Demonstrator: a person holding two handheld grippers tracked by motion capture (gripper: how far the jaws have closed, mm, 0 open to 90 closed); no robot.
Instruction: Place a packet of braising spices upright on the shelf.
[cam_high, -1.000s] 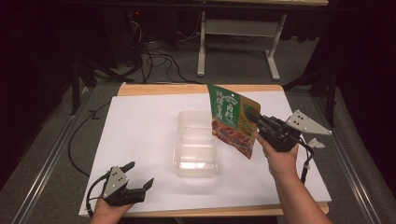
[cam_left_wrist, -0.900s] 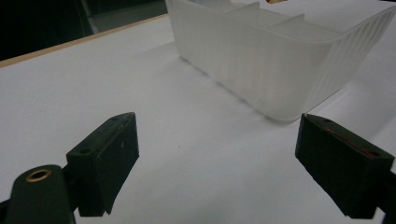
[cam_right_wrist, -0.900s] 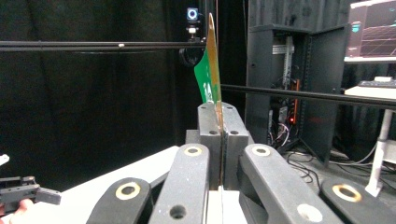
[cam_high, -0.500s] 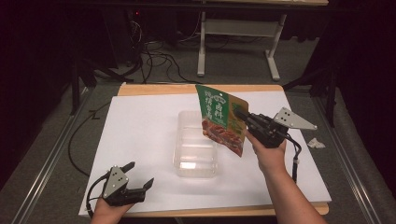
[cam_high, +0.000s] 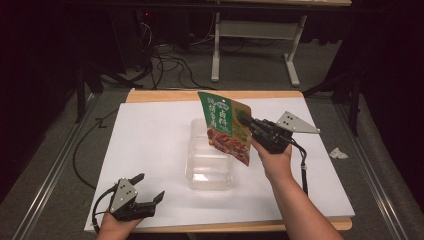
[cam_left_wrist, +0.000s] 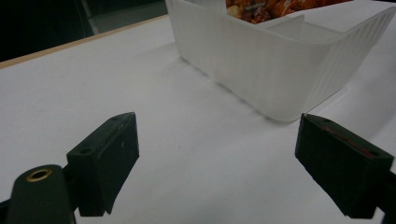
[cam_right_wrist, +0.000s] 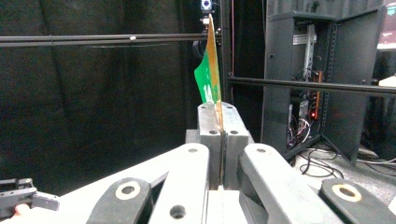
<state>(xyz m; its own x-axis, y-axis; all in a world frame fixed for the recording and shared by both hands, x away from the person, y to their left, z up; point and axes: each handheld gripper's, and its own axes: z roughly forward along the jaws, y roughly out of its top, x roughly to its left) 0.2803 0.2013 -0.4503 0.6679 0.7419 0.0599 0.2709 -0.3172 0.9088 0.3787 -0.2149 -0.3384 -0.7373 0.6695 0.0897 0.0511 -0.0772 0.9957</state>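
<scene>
My right gripper (cam_high: 244, 120) clamps the snack pouch (cam_high: 223, 126) by its edge, hanging tilted over the clear tub (cam_high: 209, 162) mid-table; left gripper (cam_high: 148, 189) rests spread, empty, near the front-left corner.

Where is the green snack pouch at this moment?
In the high view, the green snack pouch is held in the air by the right gripper, tilted over the right edge of the clear plastic container at the table's centre.

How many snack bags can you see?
1. The green and orange foil snack bag is pinched in the right tool, held tilted over the clear plastic container mid-table.
</scene>
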